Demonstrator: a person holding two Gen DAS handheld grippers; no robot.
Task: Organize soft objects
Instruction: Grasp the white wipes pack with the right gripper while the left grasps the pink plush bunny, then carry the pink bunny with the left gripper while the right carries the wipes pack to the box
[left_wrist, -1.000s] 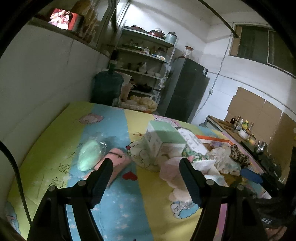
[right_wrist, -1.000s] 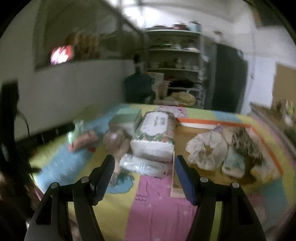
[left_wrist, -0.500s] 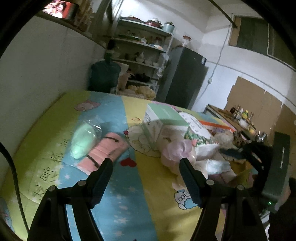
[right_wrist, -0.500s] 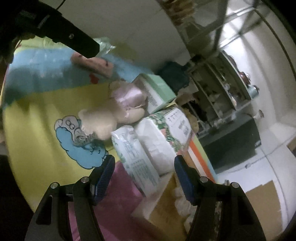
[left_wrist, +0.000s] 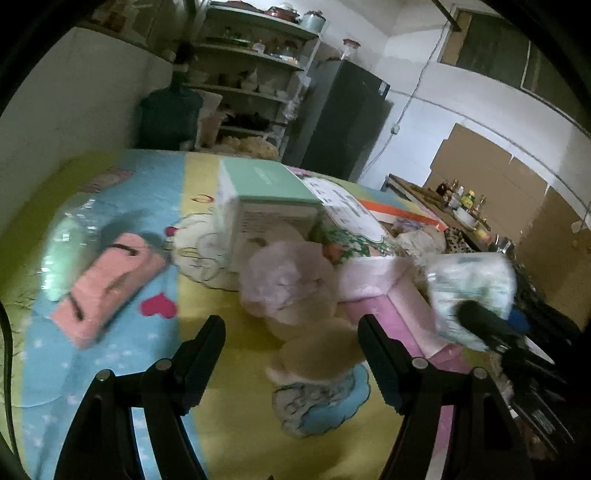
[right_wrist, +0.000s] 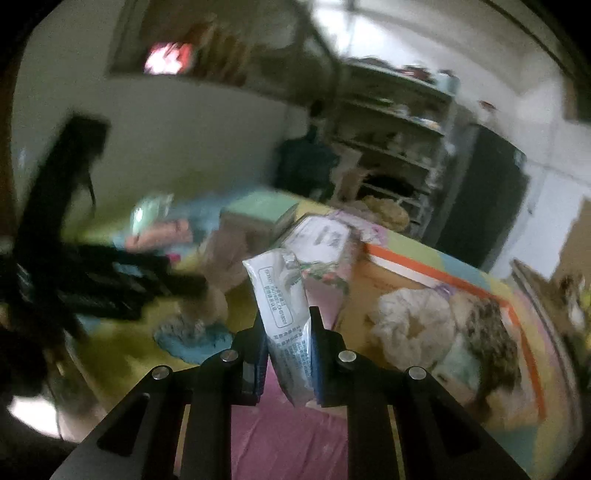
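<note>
My right gripper (right_wrist: 286, 328) is shut on a white tissue pack (right_wrist: 282, 314) and holds it upright above the bedsheet; the pack also shows in the left wrist view (left_wrist: 471, 291). My left gripper (left_wrist: 291, 336) is open and empty, just in front of a beige and pink plush toy (left_wrist: 291, 280). A pink folded cloth (left_wrist: 107, 284) and a green bagged item (left_wrist: 64, 247) lie to the left. A shallow cardboard box (right_wrist: 436, 291) at the right holds several soft things, among them a cream one (right_wrist: 410, 325) and a leopard-print one (right_wrist: 491, 339).
A mint-topped box (left_wrist: 266, 199) and a large floral tissue package (left_wrist: 351, 221) sit mid-bed behind the toy. A wall runs along the left. Shelves (left_wrist: 255, 74), a water jug (left_wrist: 170, 114) and a dark fridge (left_wrist: 343, 118) stand beyond the bed.
My right gripper has closed on the white tissue pack and lifted it off the sheet. My left gripper has moved forward toward the plush toy, still open.
</note>
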